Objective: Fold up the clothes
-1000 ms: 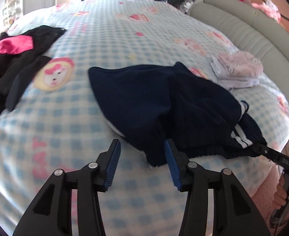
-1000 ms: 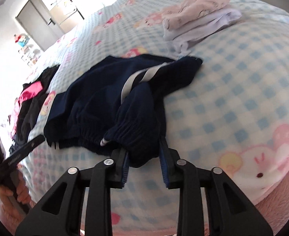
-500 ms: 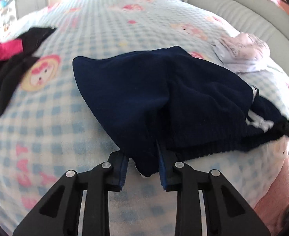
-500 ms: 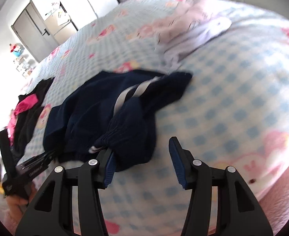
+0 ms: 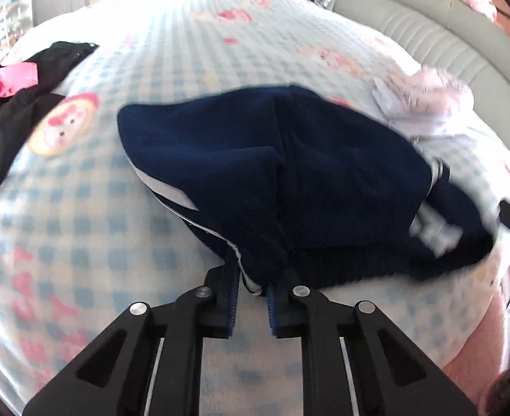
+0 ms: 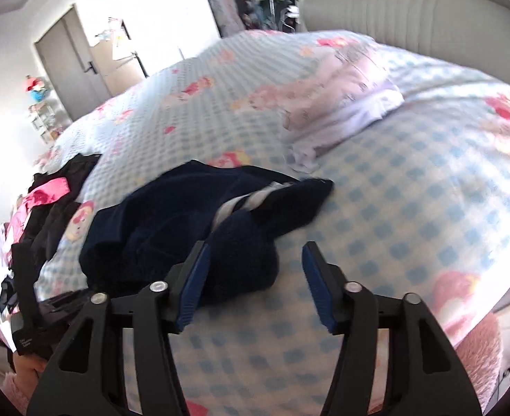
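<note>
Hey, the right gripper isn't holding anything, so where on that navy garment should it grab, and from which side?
Probably the ribbed, gathered end of the navy garment, bunched nearest the right gripper. It stands up off the checked blanket as a thick lump, so the opening jaws can straddle it from the bed's near edge. The left gripper already pinches the other near corner, closing on the fabric.

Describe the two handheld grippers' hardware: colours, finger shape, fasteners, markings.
Both the left gripper and the right gripper match: matte black plastic linkage arms with triangular cut-outs, round silver pivot screws, and ribbed blue pads lining the jaws. No cables or sleeves visible; small white lettering on the left one is unreadable.
</note>
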